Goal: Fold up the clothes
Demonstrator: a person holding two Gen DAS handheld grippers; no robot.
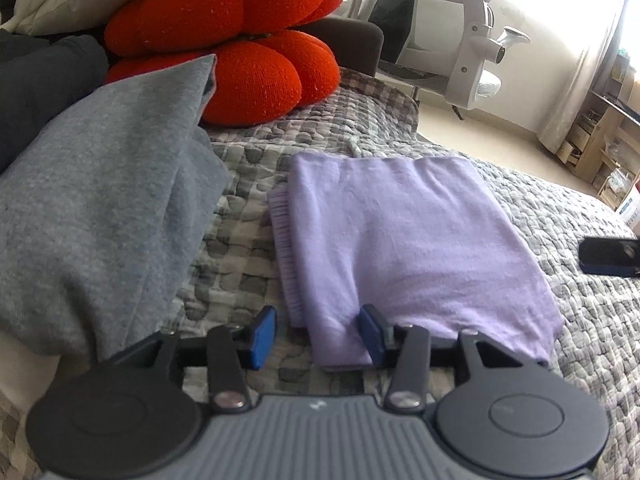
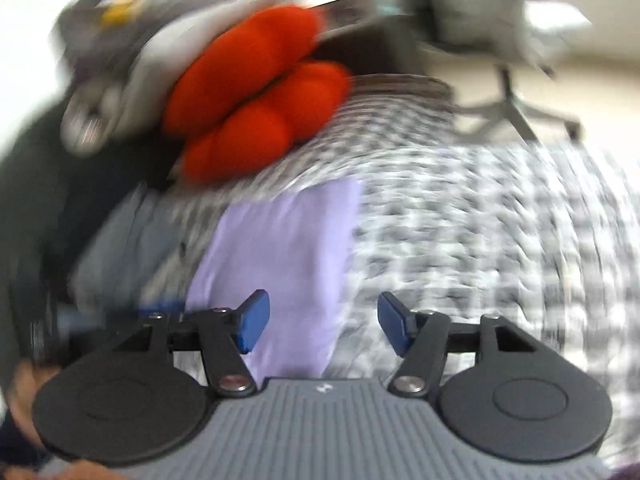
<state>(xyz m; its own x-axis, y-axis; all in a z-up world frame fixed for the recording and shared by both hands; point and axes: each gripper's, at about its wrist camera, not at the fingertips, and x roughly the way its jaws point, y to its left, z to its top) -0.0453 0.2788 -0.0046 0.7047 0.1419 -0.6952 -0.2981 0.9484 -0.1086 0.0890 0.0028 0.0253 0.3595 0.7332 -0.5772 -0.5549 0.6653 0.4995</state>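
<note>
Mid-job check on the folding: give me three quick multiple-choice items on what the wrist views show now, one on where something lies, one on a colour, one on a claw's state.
1. Where does the grey garment lie relative to the lilac garment in the left wrist view?
A. to its left
B. on top of it
C. to its right

2. What colour is the plump cushion at the far end of the quilt?
A. green
B. orange-red
C. white

3. How does the right claw stand?
A. shut on the lilac garment
B. open, holding nothing
C. shut on the quilt

Answers:
1 A: the grey garment is heaped left of the folded lilac garment, a strip of quilt between them.
2 B: the cushion is orange-red.
3 B: the right claw has its blue pads wide apart, gripping nothing.
</note>
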